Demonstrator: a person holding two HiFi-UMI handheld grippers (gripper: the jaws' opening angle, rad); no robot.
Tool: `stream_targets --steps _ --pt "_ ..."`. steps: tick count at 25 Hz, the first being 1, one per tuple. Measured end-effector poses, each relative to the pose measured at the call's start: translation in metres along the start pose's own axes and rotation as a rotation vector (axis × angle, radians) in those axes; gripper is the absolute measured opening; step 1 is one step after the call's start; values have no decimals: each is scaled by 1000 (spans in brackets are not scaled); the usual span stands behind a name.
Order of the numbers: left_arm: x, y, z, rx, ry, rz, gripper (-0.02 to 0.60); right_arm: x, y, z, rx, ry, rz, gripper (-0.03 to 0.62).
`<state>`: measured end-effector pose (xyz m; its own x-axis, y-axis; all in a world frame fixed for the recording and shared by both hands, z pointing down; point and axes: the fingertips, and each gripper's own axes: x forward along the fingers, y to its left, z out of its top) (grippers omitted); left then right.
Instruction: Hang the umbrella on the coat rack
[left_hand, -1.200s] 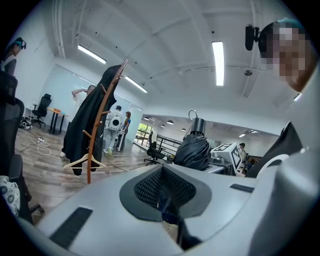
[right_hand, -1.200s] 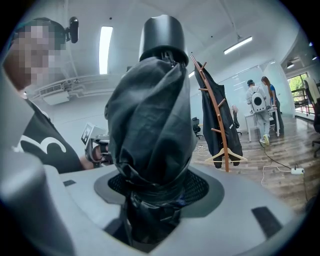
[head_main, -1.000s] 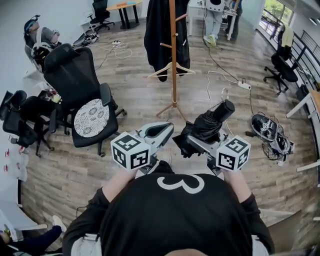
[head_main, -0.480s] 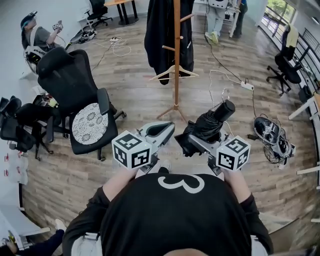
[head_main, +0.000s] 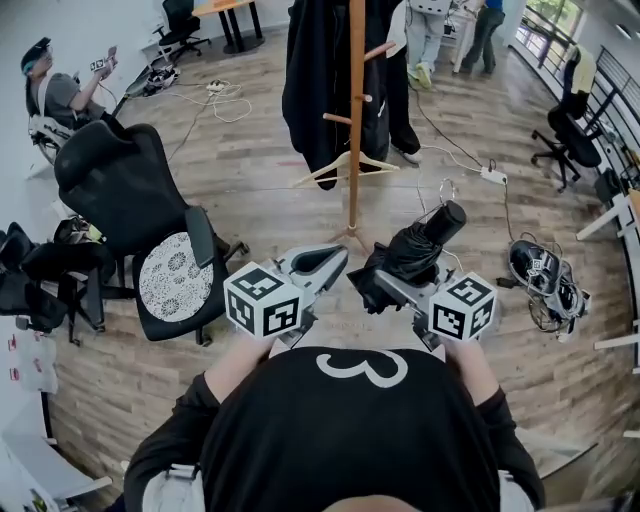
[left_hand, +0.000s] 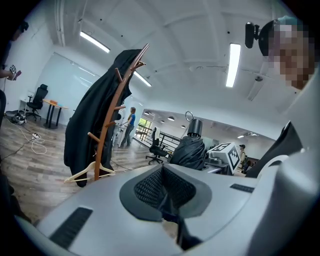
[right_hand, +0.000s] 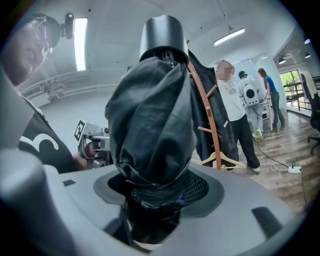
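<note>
Wood floor (head_main: 270, 190): coat rack (head_main: 355, 150) base, office chair (head_main: 150, 225), loose cables (head_main: 228, 93), power strip (head_main: 490, 175).

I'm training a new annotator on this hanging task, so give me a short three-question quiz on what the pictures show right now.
1. True or false: the folded black umbrella already hangs on the wooden coat rack.
2. Multiple choice: what is on the coat rack now? A) a black coat and a pale wooden hanger; B) a red bag; C) nothing.
3. Short answer: which is shut on the umbrella, the left gripper or the right gripper?
Key: 1 false; 2 A; 3 the right gripper (the left gripper is shut on nothing).
</note>
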<state>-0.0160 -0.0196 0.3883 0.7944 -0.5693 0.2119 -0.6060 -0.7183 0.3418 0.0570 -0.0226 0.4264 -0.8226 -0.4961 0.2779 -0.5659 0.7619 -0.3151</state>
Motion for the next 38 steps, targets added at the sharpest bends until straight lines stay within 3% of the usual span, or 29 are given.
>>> stream_targets --steps 14,31,38 --pt "34 104 32 3 28 -55 15 85 -66 32 34 15 -71 278" --pt "67 148 58 -14 -25 -63 17 118 -119 45 39 52 -84 278" --pt "101 176 72 -22 -25 -54 17 139 -157 67 57 67 -44 278"
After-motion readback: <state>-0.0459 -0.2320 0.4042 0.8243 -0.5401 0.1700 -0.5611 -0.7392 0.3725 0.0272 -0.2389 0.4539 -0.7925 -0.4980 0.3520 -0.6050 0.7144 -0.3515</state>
